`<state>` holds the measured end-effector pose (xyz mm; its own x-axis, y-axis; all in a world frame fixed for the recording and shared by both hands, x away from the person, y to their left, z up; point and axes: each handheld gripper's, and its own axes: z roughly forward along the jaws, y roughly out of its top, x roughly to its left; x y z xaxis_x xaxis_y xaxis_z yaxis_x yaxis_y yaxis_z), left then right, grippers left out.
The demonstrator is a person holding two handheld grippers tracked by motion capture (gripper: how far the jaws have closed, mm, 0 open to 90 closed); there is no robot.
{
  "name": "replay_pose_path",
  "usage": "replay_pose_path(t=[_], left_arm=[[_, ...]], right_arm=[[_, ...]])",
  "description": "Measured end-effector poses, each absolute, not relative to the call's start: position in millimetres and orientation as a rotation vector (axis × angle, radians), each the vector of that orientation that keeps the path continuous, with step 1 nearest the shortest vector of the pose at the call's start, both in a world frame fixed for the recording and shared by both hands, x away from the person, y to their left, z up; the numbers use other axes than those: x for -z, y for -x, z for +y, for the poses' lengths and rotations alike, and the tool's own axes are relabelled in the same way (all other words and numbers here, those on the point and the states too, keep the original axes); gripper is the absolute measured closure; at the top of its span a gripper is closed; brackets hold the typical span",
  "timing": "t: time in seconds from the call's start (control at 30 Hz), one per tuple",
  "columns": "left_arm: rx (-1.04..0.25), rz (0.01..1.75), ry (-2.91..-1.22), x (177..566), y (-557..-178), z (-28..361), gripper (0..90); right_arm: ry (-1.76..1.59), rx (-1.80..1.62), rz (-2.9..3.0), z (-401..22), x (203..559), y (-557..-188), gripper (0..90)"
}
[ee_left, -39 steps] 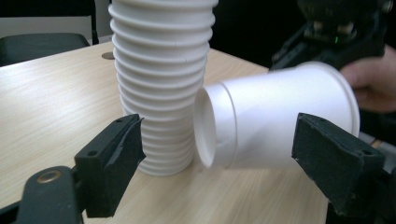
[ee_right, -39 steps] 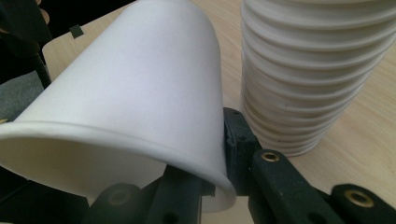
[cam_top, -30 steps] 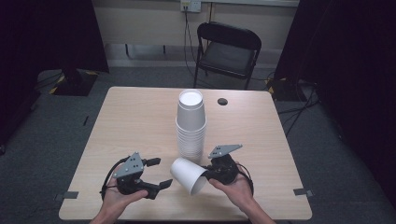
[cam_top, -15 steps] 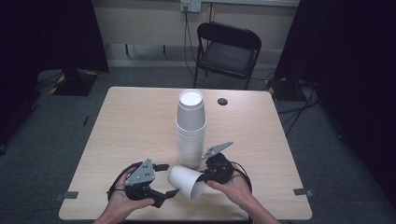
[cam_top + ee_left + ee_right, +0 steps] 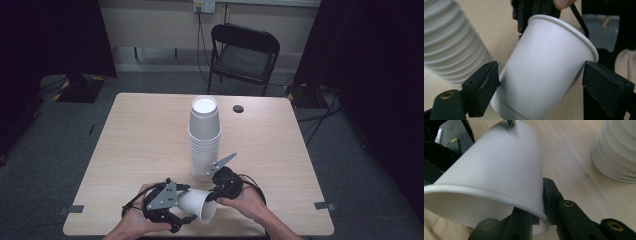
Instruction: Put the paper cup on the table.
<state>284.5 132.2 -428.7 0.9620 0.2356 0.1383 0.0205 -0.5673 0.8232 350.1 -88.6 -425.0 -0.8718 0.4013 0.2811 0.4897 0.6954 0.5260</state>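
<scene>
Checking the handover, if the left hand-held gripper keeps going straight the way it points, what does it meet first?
The cup: it already lies between the left hand-held gripper's open jaws, so it would probably meet the palm first. Beyond is the right hand-held gripper, pinching the rim.

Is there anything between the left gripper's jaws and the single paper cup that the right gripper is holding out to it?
Nothing visible does. The cup already lies between the left gripper's open jaws, while the right gripper pinches its rim.

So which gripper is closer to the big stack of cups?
The right gripper. It sits just in front of the stack, pinching the rim of a loose cup. The left gripper is farther off, its jaws around that cup's base.
</scene>
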Motion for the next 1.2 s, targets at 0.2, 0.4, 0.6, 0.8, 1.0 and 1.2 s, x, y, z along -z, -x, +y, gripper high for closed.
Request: replay_pose_path(t=[0.2, 0.4, 0.6, 0.8, 1.0, 1.2], left_arm=[[-0.306, 0.107, -2.208, 432, -281, 124, 8.6], [-0.333, 0.065, -2.254, 435, -278, 119, 3.7], [-0.407, 0.023, -2.301, 440, -273, 115, 6.1], [-0.445, 0.027, -2.307, 442, -272, 114, 8.3], [-0.354, 0.137, -2.214, 441, -281, 121, 12.4], [-0.284, 0.227, -2.122, 437, -285, 127, 13.9]], right_arm=[[0.689, 0.873, -2.764, -85, 424, -349, 85.5], [0.671, 0.865, -2.720, -79, 422, -350, 85.5], [0.666, 0.835, -2.694, -75, 422, -351, 85.4], [0.710, 0.821, -2.674, -75, 423, -351, 85.4], [0.746, 0.926, -2.642, -81, 418, -354, 86.2], [0.775, 1.062, -2.598, -89, 412, -356, 85.2]])
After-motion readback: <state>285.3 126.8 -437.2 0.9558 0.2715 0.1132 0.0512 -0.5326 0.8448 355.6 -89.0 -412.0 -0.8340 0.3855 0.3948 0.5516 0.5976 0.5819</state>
